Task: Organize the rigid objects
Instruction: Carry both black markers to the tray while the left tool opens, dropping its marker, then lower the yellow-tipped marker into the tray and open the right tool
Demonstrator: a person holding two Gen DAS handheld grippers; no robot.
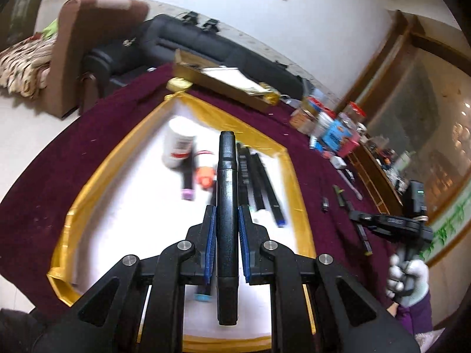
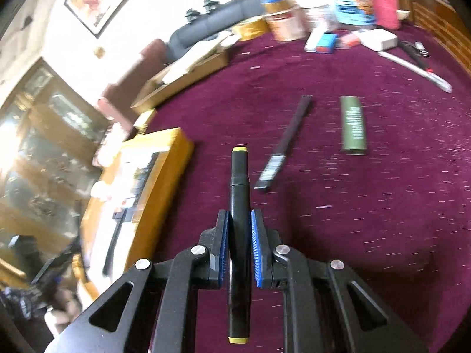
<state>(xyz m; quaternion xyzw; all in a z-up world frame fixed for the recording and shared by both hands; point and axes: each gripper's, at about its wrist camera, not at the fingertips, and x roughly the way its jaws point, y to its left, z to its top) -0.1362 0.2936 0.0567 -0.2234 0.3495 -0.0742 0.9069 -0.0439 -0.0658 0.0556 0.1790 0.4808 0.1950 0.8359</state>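
My left gripper (image 1: pixel 226 209) is shut on a black marker (image 1: pixel 226 194) and holds it above a white tray with a gold rim (image 1: pixel 223 119). In the tray lie several black markers (image 1: pixel 259 182), a white bottle (image 1: pixel 178 144), an orange item (image 1: pixel 205 176) and a marker with a purple cap (image 1: pixel 187 182). My right gripper (image 2: pixel 240 214) is shut on a black marker with yellow ends (image 2: pixel 240 220) above the maroon cloth (image 2: pixel 368 206). The tray shows at the left of the right wrist view (image 2: pixel 173 158). The right gripper also shows at the right of the left wrist view (image 1: pixel 365 235).
On the cloth lie a black marker (image 2: pixel 285 144) and a green flat stick (image 2: pixel 353 126). Boxes, jars and cans (image 2: pixel 338 3) crowd the far edge. A cardboard box (image 1: pixel 223 82) lies behind the tray. A dark sofa (image 1: pixel 182 44) stands beyond the table.
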